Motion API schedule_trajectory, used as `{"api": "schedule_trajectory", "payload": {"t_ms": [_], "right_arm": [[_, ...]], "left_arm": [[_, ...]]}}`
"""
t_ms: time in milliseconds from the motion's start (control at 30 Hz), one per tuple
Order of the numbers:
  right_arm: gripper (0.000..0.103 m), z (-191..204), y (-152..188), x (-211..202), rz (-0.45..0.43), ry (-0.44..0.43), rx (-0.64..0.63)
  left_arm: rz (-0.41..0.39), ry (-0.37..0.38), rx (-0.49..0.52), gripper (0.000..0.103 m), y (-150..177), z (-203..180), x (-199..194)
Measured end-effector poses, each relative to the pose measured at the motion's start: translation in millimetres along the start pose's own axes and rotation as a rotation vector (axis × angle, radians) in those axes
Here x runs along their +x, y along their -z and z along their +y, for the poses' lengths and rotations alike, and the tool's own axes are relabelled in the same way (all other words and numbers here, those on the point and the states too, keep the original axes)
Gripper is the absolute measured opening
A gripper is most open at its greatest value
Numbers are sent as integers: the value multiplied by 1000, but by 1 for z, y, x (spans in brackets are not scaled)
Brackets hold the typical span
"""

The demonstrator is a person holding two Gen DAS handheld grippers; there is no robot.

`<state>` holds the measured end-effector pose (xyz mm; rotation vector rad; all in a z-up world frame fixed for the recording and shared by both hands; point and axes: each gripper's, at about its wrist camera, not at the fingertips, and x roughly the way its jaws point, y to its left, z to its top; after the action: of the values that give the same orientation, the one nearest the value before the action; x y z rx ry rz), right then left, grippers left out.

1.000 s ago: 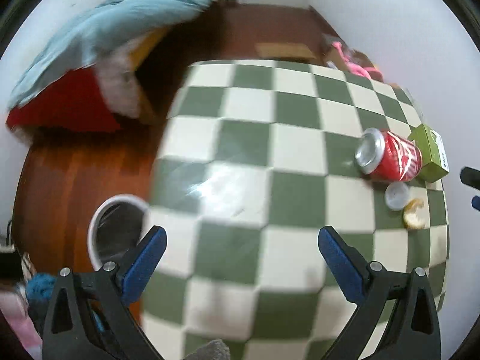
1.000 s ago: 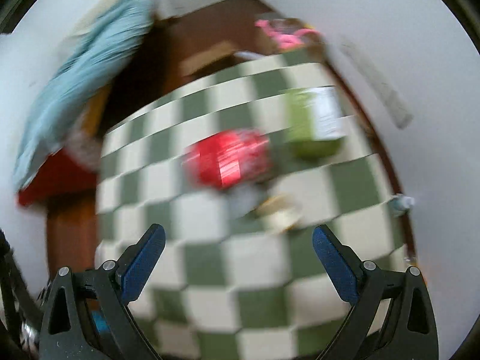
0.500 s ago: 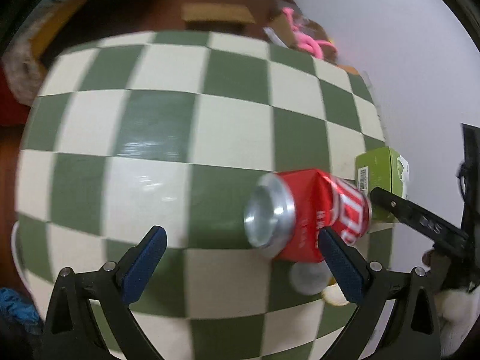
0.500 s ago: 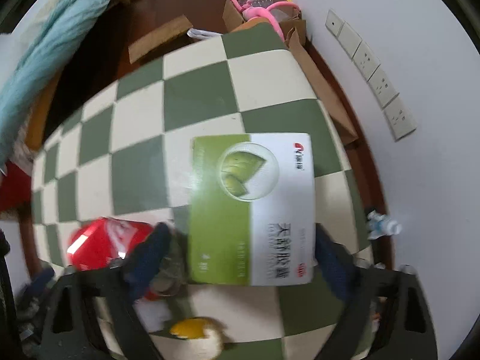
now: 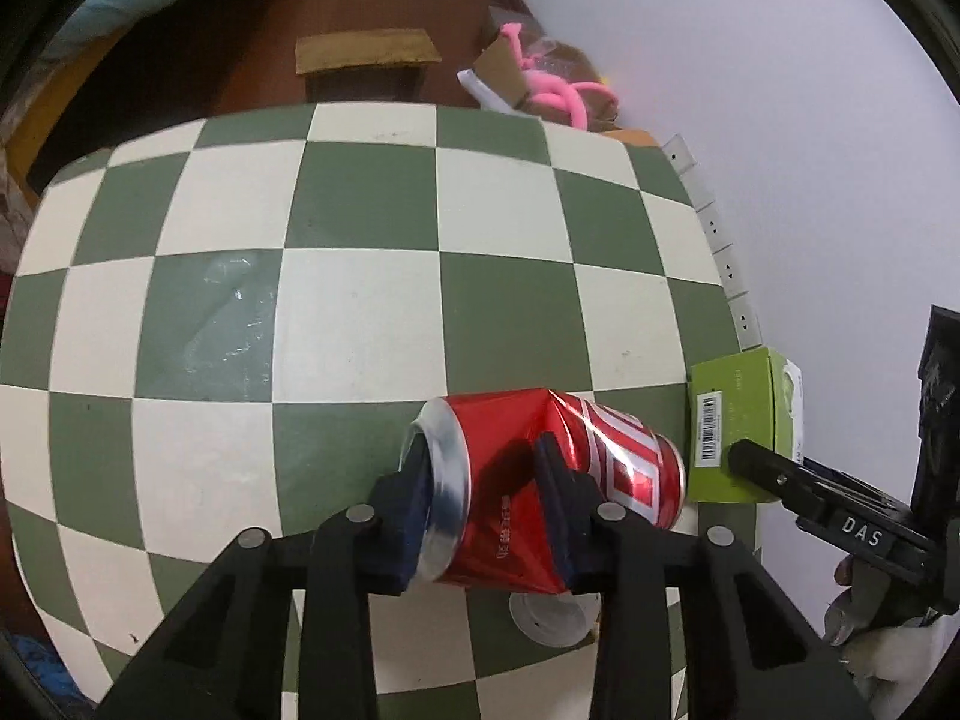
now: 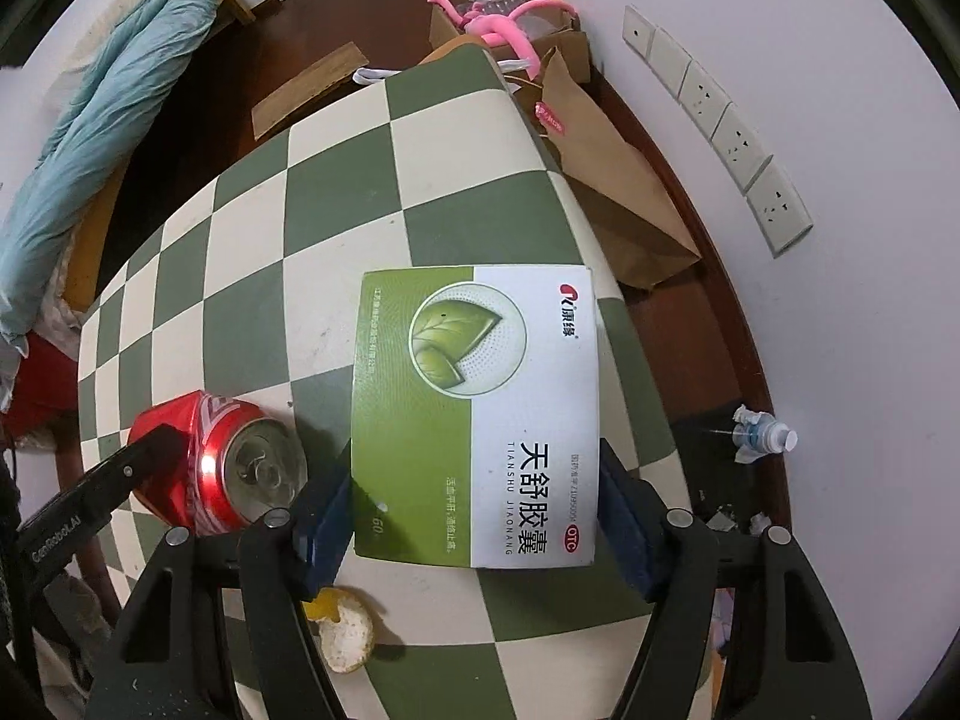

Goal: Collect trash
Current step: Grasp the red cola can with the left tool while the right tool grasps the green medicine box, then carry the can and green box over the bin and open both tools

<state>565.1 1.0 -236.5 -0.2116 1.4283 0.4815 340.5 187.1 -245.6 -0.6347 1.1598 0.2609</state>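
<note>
I have the left gripper [image 5: 486, 498] clamped across the dented red can [image 5: 540, 480], which lies on its side on the checkered bench [image 5: 360, 276], rim end toward the camera; its fingers [image 5: 561, 483] have just closed in, one pad on the rim end and the other in the crease. My right gripper [image 6: 474, 516] straddles the green-and-white box [image 6: 477, 414] lying flat just beside the can, one blue pad at each long edge and pressing, as far as I can tell; the fingers stand fairly wide because the box is wide. I judge both pieces are gripped and the lift comes next. To do it well I would raise both straight up, slowly, since the can's grip sits near one end and may pivot. I'd keep the box level so it doesn't slip out. A peel scrap [image 6: 345, 630] and a white cap [image 5: 552, 618] lie on the bench below my fingers, left for another pass
</note>
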Motion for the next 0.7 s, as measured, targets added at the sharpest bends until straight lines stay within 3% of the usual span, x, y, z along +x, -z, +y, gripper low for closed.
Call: {"api": "schedule_trajectory", "payload": {"t_ms": [400,700], "right_arm": [[73,26,20,-34,-54,-34,-49],[73,106,53,-84,-111,-125,-183]], "left_arm": [[-173,-32,-15,25,19,21,-85],[-338,-93,-85,25,55,82,-183]]}}
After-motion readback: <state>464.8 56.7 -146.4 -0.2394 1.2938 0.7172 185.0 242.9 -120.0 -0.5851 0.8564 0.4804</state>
